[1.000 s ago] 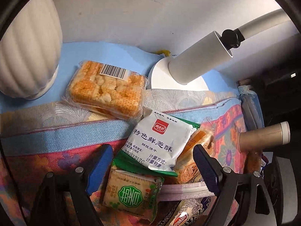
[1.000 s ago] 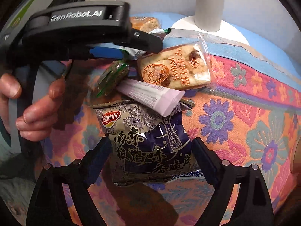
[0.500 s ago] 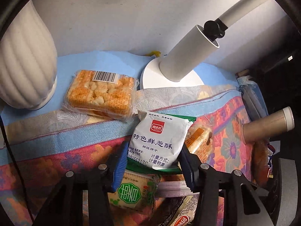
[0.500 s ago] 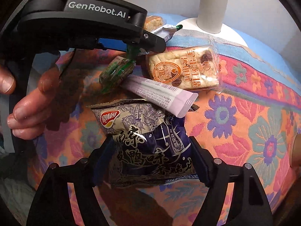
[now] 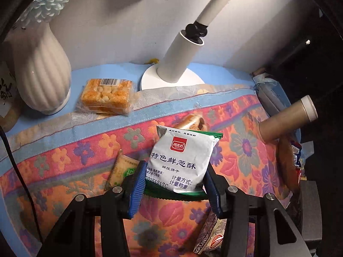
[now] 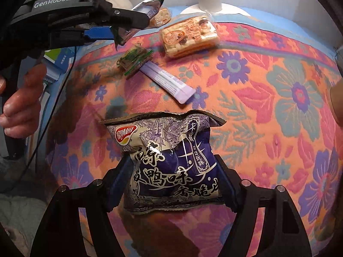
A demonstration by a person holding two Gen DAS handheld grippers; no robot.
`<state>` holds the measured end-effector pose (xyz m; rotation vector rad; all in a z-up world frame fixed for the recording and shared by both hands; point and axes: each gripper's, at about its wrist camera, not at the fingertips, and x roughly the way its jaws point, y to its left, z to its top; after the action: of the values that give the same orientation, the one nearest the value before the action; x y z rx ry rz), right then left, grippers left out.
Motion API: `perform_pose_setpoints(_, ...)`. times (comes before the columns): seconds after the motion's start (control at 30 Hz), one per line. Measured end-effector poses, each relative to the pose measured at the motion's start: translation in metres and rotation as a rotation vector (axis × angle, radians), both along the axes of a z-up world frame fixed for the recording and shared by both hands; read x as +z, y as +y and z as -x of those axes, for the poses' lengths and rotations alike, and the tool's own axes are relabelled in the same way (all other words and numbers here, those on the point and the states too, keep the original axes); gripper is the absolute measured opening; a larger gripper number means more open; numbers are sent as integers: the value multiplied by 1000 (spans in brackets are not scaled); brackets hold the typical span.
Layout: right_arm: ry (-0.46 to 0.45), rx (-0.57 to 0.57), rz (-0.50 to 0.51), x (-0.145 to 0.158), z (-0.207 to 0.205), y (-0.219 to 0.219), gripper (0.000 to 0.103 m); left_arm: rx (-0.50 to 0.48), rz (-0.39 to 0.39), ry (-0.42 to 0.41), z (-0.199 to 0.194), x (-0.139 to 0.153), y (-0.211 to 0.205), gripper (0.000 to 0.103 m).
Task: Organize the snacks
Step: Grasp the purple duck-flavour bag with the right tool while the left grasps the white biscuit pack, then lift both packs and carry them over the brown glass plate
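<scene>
My left tongs (image 5: 174, 185) grip the white scallion-biscuit packet (image 5: 182, 160), lifted above the floral cloth (image 5: 64, 156). My right tongs (image 6: 173, 184) clamp the purple chip bag (image 6: 169, 160). Beyond lie a lilac stick packet (image 6: 169, 83) and a rice-cake pack (image 6: 189, 36).

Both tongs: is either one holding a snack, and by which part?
Yes. The left tongs clamp the white biscuit packet across its lower end; the right tongs squeeze the purple chip bag by the sides of its lower half.
</scene>
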<state>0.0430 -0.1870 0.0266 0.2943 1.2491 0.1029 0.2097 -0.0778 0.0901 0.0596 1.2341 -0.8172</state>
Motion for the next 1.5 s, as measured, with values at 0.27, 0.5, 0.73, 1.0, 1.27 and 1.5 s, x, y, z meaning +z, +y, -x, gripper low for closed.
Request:
perform_pose_setpoints(0.27, -27, -131, -30, 14, 45, -25, 73, -96, 20, -18, 38, 19, -26, 49)
perform_pose_setpoints(0.5, -61, -252, -57, 23, 69, -30, 73, -205, 33, -28, 74, 31, -60, 49)
perform_pose_setpoints(0.73, -130, -400, -98, 43, 116, -61, 73, -332, 58, -37, 113, 44, -100, 49)
perform_pose_setpoints(1.0, -229, -607, -107, 76, 178, -108, 73, -478, 89, -61, 159, 64, -148, 49)
perform_pose_setpoints(1.27, -323, -799, 39, 128, 221, -156, 73, -604, 132, -98, 200, 85, -200, 49)
perform_pose_setpoints(1.5, -350, -965, 124, 154, 226, -224, 73, -708, 148, -195, 237, 95, -251, 49)
